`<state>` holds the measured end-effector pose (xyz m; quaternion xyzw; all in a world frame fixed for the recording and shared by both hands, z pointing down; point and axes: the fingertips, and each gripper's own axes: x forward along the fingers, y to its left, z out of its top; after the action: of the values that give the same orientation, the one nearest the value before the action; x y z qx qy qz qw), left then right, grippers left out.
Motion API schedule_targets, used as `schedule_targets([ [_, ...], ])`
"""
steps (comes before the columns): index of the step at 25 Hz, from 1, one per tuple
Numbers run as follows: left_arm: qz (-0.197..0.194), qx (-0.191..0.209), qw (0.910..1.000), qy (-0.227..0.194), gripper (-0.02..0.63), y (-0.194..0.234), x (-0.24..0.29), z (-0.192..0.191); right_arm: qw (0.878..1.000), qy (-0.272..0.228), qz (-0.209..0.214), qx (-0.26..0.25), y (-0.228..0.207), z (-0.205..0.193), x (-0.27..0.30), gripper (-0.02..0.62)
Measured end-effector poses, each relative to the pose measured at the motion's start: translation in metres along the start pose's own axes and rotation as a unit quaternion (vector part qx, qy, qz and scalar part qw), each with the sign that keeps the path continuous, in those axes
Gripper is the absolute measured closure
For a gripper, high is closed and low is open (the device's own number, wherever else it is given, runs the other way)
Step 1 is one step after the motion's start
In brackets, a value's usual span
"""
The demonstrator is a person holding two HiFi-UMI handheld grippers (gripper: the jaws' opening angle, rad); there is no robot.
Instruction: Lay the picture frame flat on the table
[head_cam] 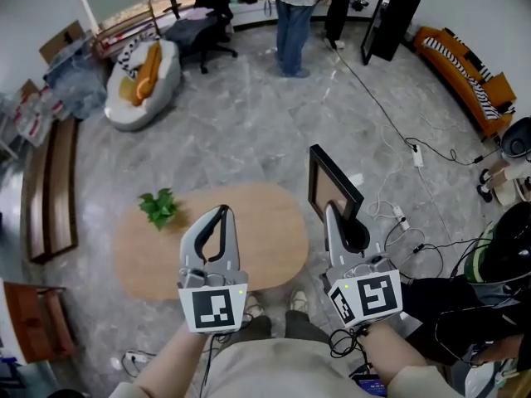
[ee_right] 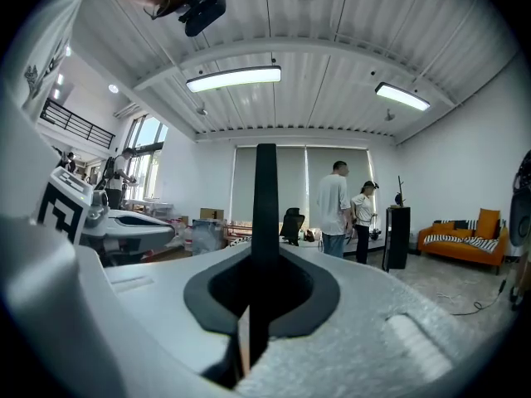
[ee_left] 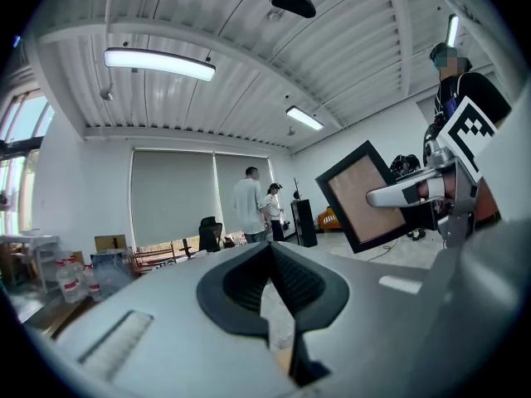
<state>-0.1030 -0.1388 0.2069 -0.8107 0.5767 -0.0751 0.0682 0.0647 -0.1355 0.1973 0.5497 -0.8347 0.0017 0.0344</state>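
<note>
Small plant (head_cam: 159, 206) left of centre. Behind it, a white beanbag (head_cam: 124, 106) with an orange cushion (head_cam: 150, 66), then an office chair (head_cam: 207, 31). Person in jeans (head_cam: 292, 23) standing at the back, orange sofa (head_cam: 460, 65) far right, power strip (head_cam: 417, 156) on the floor.

Grey black-padded left tool (head_cam: 222, 211), right tool (head_cam: 332, 211), checkered marker cubes (head_cam: 214, 308)

- The oval table (head_cam: 274, 222) is bare across its middle and right end, so a gripper could come down there from above.
- A small green plant (head_cam: 159, 207) stands on the table's left end.
- The left gripper (head_cam: 221, 211), jaws together, hangs over the near middle.
- A corded power strip (head_cam: 417, 156) lies on the floor well to the right.
</note>
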Motion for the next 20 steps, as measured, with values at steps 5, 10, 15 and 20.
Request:
schedule_targets([
  [5,-0.002,0.001,0.9999,0.013,0.586,-0.011,0.021,-0.018,1.000,0.024,0.003,-0.005,-0.018,-0.028,0.016,0.583],
  [10,-0.004,-0.006,0.9997,0.024,0.586,-0.018,0.045,-0.043,0.998,0.058,0.008,-0.017,-0.032,-0.066,0.035,0.583],
  [15,-0.004,-0.018,0.9991,0.039,0.586,-0.022,0.069,-0.075,0.995,0.099,0.021,-0.017,-0.040,-0.114,0.055,0.583],
  [20,-0.008,-0.027,0.9975,0.065,0.586,-0.028,0.085,-0.120,0.989,0.141,0.031,-0.020,-0.040,-0.167,0.072,0.583],
])
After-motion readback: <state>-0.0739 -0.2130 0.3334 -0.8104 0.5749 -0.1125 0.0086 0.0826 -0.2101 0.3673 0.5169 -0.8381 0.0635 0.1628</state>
